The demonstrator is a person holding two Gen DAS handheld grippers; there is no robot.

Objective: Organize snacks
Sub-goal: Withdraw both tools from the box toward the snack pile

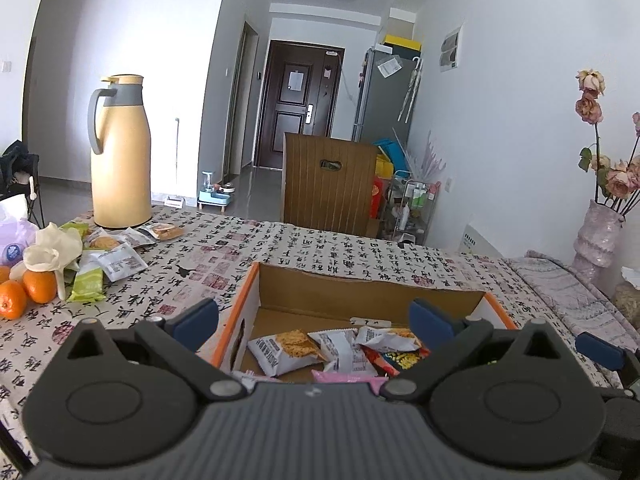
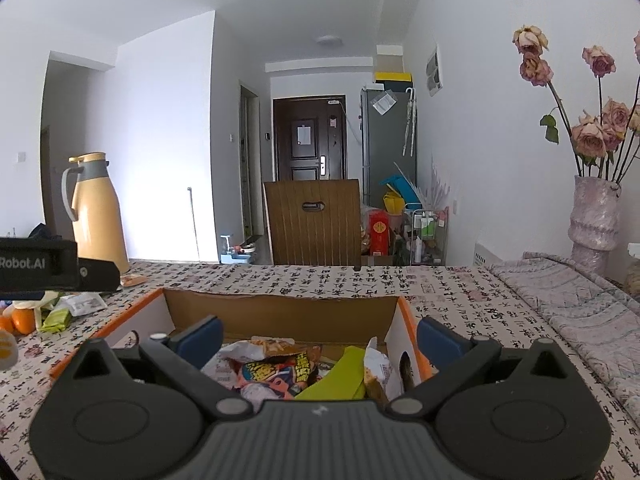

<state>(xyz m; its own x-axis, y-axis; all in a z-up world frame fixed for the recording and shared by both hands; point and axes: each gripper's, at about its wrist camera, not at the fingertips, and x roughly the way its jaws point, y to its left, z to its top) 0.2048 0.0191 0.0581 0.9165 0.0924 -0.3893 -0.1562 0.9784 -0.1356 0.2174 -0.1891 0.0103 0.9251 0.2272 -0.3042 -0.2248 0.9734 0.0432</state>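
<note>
box on surface before me | snack packets in box | flask, loose snacks far left | vase right

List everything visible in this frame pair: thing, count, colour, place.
box: one, cardboard with orange rim, table centre
packets in box: several, white, red, pink, green
loose packets: several, white and green, table left
oranges: at least two, far left
flask: one, yellow with grey handle, back left
tablecloth: one, white with black script
vase: one, pinkish, right, holding dried roses
chair: one, brown, behind table
left claw: open, above box
right claw: open, above box
</note>
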